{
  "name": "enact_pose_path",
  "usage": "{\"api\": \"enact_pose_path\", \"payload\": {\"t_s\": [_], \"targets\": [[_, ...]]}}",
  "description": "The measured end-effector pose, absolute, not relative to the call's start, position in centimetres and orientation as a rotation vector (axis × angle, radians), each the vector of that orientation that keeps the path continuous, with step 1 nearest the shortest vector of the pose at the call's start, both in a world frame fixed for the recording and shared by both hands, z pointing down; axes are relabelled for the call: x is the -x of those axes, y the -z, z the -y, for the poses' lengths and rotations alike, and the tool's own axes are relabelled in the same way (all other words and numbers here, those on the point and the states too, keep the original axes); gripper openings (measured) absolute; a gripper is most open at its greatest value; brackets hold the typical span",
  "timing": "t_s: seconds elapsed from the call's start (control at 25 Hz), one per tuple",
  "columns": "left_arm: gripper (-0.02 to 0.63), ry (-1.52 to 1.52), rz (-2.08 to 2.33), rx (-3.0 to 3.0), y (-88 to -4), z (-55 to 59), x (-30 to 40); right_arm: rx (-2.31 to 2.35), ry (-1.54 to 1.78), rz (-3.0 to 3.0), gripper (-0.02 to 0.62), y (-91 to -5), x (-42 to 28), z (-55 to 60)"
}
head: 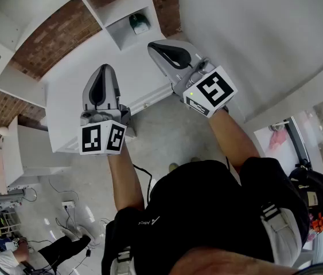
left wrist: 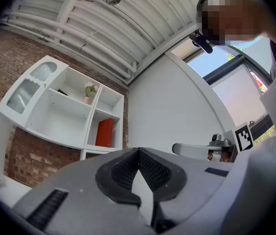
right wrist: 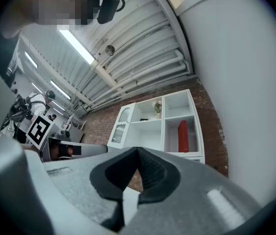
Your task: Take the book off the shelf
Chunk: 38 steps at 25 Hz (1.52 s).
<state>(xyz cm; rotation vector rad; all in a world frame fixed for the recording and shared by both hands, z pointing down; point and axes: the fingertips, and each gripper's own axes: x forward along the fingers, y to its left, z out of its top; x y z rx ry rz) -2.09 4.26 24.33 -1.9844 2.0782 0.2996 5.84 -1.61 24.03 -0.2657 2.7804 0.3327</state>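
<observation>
**Both tongs shut and empty, red book waiting on a far shelf**

Head view: looking steeply down, a person held the left gripper and the right gripper out side by side. Both pointed toward a white shelf unit set against a brick wall. The book could not be made out here.

Left gripper view: the jaws were together with nothing between them. Well beyond them, a red book stood upright in a narrow lower compartment on the shelf's right side. A small plant sat in a compartment above and to the left.

Right gripper view: these jaws were also together and empty. The book had bare space on both sides within its compartment.

The step in hand was likely the approach. To do it well, one gripper would need to part its jaws before reaching the compartment, then close on the book's spine. The compartment's side panels and a plain white wall close on the right limited sideways room, so a straight entry and exit looked safest.
</observation>
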Motion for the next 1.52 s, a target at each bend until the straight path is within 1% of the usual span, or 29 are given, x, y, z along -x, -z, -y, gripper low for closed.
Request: {"api": "enact_pose_path", "payload": {"t_s": [0.6,0.88,1.0,1.24,1.52], "targets": [[-0.003,-0.291,-2.080,1.942,-23.6,-2.9,-0.6,0.206,-0.176,-2.787,0.002,-24.4,-8.0,4.4],[-0.003,-0.273,-2.084,1.905,-23.0,-0.7,0.3,0.195,-0.208,-2.790,0.002,-23.2,-7.0,7.4],[-0.003,-0.277,-2.069,1.903,-22.6,0.6,1.8,0.200,-0.226,-2.783,0.002,-22.6,-5.6,8.6],[-0.003,-0.305,-2.011,1.915,-21.9,4.3,6.6,0.238,-0.262,-2.785,0.002,-22.4,-0.6,12.0],[-0.003,-0.298,-1.948,1.973,-21.1,10.5,15.3,0.328,-0.280,-2.765,0.002,-20.0,8.2,18.1]]}}
